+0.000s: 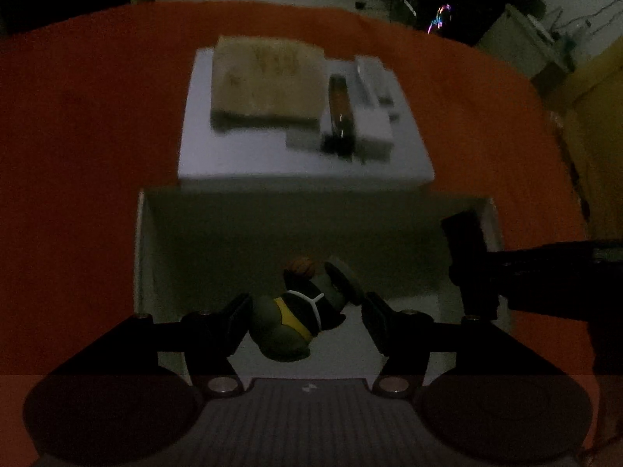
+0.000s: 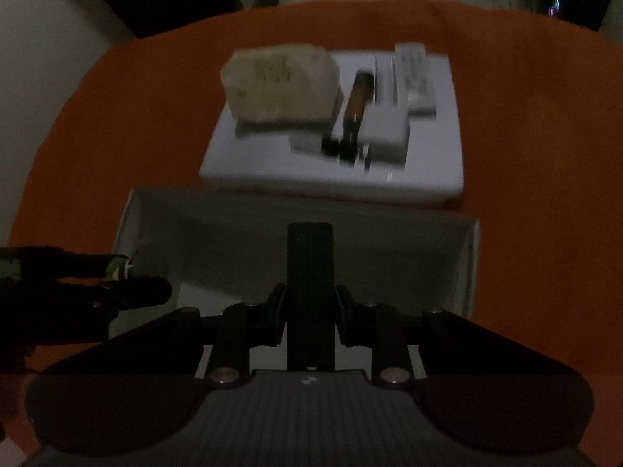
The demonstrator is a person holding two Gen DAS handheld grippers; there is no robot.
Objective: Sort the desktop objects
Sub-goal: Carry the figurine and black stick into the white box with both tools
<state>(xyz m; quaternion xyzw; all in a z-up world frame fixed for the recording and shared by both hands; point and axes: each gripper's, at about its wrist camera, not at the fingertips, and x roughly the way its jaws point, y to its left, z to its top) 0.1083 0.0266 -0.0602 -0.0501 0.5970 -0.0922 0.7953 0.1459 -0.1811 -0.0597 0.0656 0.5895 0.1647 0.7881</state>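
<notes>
Left wrist view: the left tongs pinch 1 small toy figure over the open white box, which lies directly below on the orange desk. Right wrist view: the right tongs clamp 1 dark flat bar, long axis pointing away, over the same box.

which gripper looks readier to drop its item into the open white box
Probably the left. The left gripper holds the small toy figure already over the open white box. The right gripper, clamping a black bar, is also over it, so it's close.
</notes>
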